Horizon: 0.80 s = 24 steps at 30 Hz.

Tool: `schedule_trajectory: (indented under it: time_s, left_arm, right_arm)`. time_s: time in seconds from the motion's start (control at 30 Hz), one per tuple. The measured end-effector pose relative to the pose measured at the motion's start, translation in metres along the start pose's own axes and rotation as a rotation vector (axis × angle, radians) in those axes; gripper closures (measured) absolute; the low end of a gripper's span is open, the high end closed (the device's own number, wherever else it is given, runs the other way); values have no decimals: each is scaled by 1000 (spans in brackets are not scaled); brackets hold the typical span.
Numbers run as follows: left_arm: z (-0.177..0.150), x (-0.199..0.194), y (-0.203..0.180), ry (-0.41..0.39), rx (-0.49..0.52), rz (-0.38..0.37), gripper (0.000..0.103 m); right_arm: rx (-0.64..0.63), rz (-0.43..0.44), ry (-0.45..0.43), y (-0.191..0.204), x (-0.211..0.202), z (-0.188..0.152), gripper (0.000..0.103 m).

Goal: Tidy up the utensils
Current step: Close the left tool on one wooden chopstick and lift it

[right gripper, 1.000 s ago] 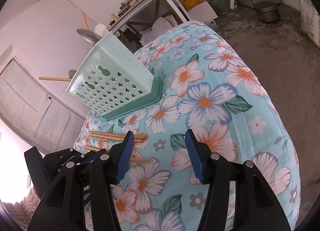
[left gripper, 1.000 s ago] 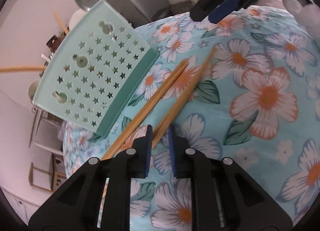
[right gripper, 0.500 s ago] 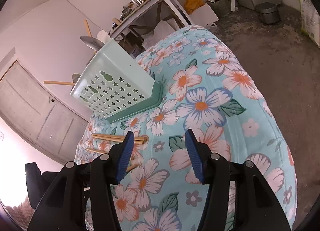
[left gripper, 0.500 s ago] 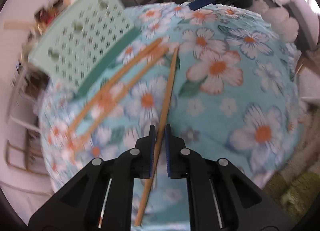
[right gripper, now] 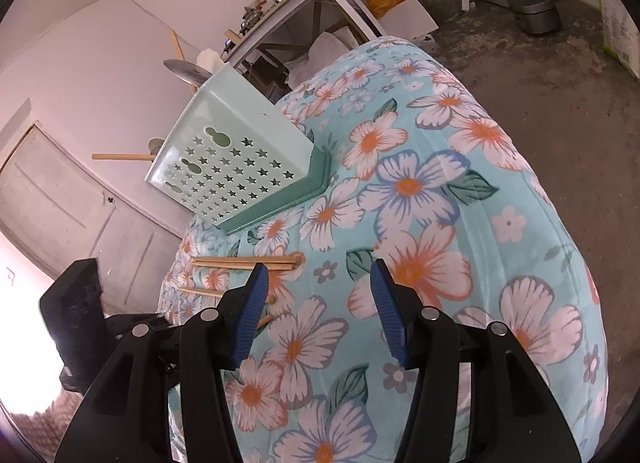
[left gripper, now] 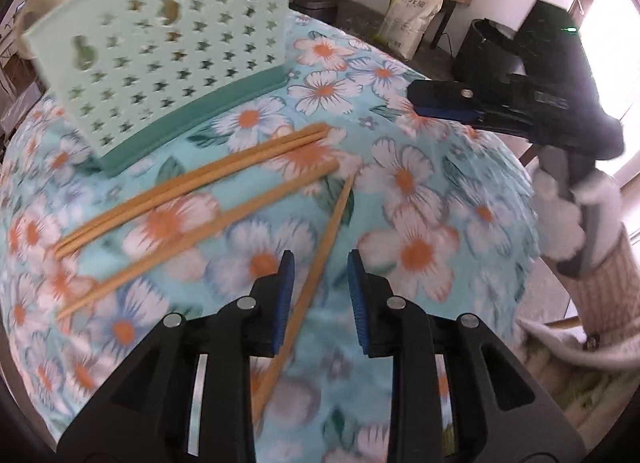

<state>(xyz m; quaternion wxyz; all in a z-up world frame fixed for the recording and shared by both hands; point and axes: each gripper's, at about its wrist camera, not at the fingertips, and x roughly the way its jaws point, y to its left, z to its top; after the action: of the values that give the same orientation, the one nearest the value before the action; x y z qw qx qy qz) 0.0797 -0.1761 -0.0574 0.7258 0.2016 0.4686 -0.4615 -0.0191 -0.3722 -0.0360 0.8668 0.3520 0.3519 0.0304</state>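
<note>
Chopsticks loose on the flowered cloth (left gripper: 420, 183), none of these four yet in the mint caddy (left gripper: 160, 63). Judged early to midway: caddy standing at the far left of the table with a wooden handle (right gripper: 120, 157) and what looks like a metal ladle (right gripper: 184, 69) already poking out the top, so some utensils apparently sorted, the sticks left to do.

Left gripper (left gripper: 320, 259) low over the near part of the cloth, jaws just now opening, parted to a modest gap. One chopstick (left gripper: 328, 231) running up between them, close against the left pad, well clear of the right pad. Not pinched as far as can be seen; whether it rests on the cloth or leans on the left pad, cannot tell through the blur. Far tip pointing toward the middle of the table.

Further left, a pair (left gripper: 192, 183) lying side by side just in front of the caddy base, and a third stick (left gripper: 200, 231) nearer, roughly parallel to them, apart from both the pair and the one between the jaws.

Right gripper (right gripper: 319, 267) about half open, nothing between the pads, hovering over bare cloth to the right of the sticks.

Remaining, by this reading: secure the near chopstick, carry it to the caddy, then the other three.
</note>
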Motion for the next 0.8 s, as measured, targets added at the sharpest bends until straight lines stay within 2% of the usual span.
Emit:
schedule_trajectory:
  time_s: [0.1, 0.27, 0.37, 0.53, 0.6, 0.8]
  left_arm:
    - [17, 22, -5, 8, 25, 8, 77]
    - [31, 32, -10, 12, 37, 35, 78]
    - [33, 36, -13, 16, 45, 70, 88]
    - [31, 31, -3, 7, -42, 62, 98]
    - [24, 19, 6, -11, -93, 48, 98]
    - [9, -33, 34, -166, -263, -15, 98]
  right_arm:
    - [-1, -6, -4, -2, -5, -2, 51]
    - [7, -18, -16, -5, -15, -4, 51]
    - [9, -22, -18, -5, -18, -6, 51]
    - [-1, -24, -17, 3, -23, -8, 51]
    - [-7, -21, -21, 8, -26, -9, 51]
    - [-35, -25, -17, 26, -31, -13, 51]
